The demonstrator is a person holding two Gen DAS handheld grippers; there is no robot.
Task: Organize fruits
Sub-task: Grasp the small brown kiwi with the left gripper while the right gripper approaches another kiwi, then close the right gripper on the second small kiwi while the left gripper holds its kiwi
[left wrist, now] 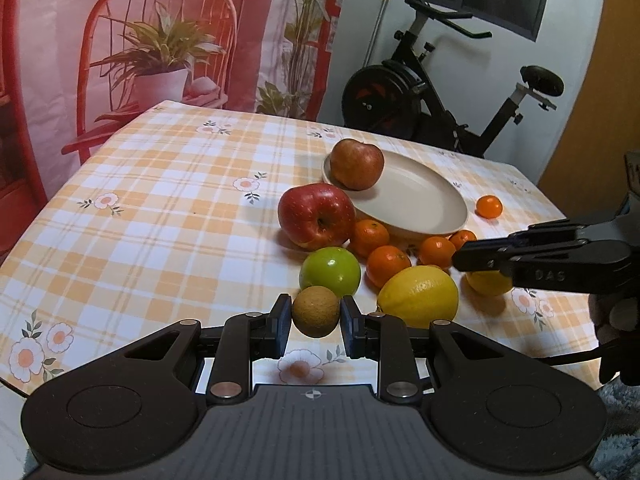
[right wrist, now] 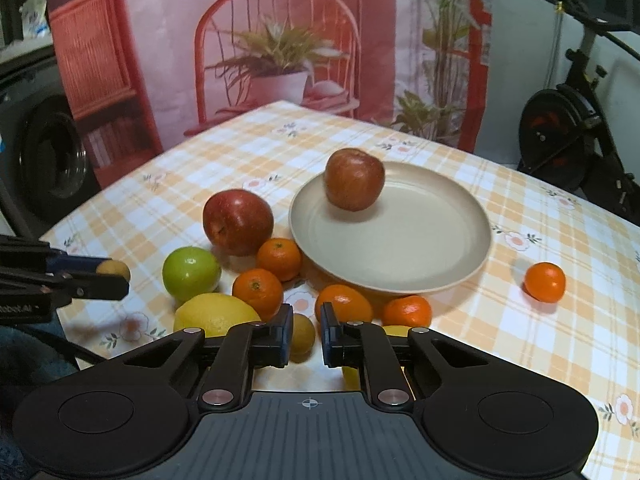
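Observation:
My left gripper point(left wrist: 315, 316) is shut on a small brown round fruit point(left wrist: 315, 311), held just above the cloth. My right gripper point(right wrist: 306, 330) has its jaws drawn narrow, with a small yellow-brown fruit point(right wrist: 303, 336) between the pads. A cream plate point(right wrist: 400, 240) holds one red apple point(right wrist: 354, 179). Left of the plate lie a second red apple point(right wrist: 238, 222), a green apple point(right wrist: 191, 272), a lemon point(right wrist: 216, 314) and several tangerines point(right wrist: 258, 292). Another lemon point(left wrist: 486, 282) is partly hidden under the right gripper point(left wrist: 456, 258).
A lone tangerine point(right wrist: 545, 282) lies right of the plate on the checked tablecloth point(left wrist: 160, 200). An exercise bike point(left wrist: 440, 92) stands behind the table's far right edge. A printed backdrop point(left wrist: 160, 40) hangs behind the far left. A hand point(left wrist: 616, 320) holds the right gripper.

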